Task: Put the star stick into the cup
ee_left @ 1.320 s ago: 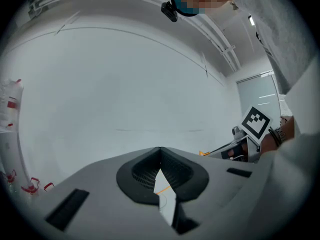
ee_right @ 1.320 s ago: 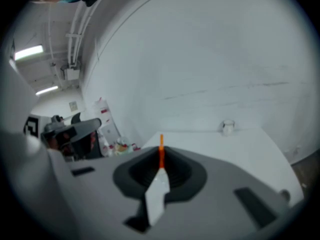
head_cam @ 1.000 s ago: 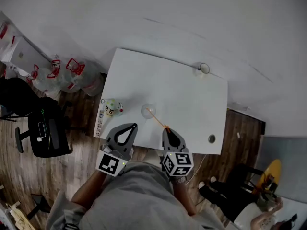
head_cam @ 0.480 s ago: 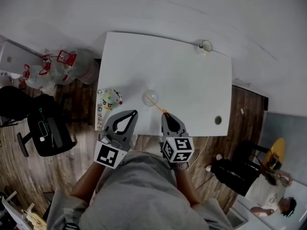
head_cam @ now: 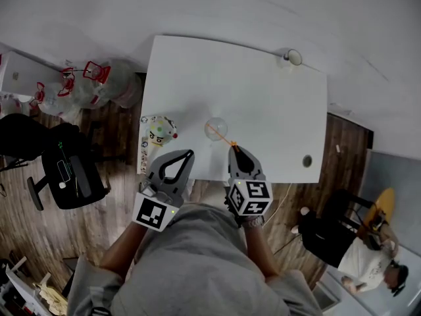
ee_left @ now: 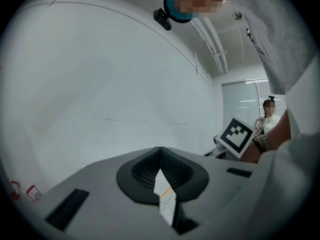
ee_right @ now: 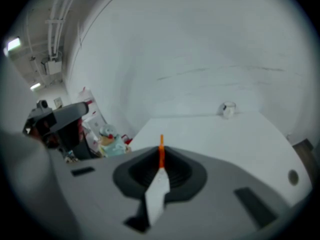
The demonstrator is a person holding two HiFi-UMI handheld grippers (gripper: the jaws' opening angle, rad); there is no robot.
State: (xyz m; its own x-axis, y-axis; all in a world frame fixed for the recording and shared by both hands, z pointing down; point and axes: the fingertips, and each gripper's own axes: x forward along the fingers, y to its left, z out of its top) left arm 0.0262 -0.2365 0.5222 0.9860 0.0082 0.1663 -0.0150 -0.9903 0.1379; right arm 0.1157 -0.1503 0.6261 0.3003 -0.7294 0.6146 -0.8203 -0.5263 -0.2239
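A thin orange star stick [head_cam: 223, 137] slants from my right gripper [head_cam: 234, 148] up into a clear cup [head_cam: 215, 129] near the front of the white table [head_cam: 263, 104]. Its far end sits at the cup, and the star itself is too small to make out. The right gripper is shut on the stick's near end; in the right gripper view the orange stick [ee_right: 161, 153] pokes out between the closed jaws. To the left of the cup, my left gripper [head_cam: 189, 153] is at the table's front edge, shut and holding nothing [ee_left: 160, 149].
A round toy with a face [head_cam: 158, 130] sits at the table's left edge. A small clear glass [head_cam: 293, 57] stands at the far right corner, and a cable hole [head_cam: 307, 160] lies near the front right. Left of the table are water bottles [head_cam: 99, 87] and a black chair [head_cam: 66, 176].
The head view has shifted, so the table sits higher and further right in the picture. Both grippers, the stick and the cup keep nearly the same places relative to each other.
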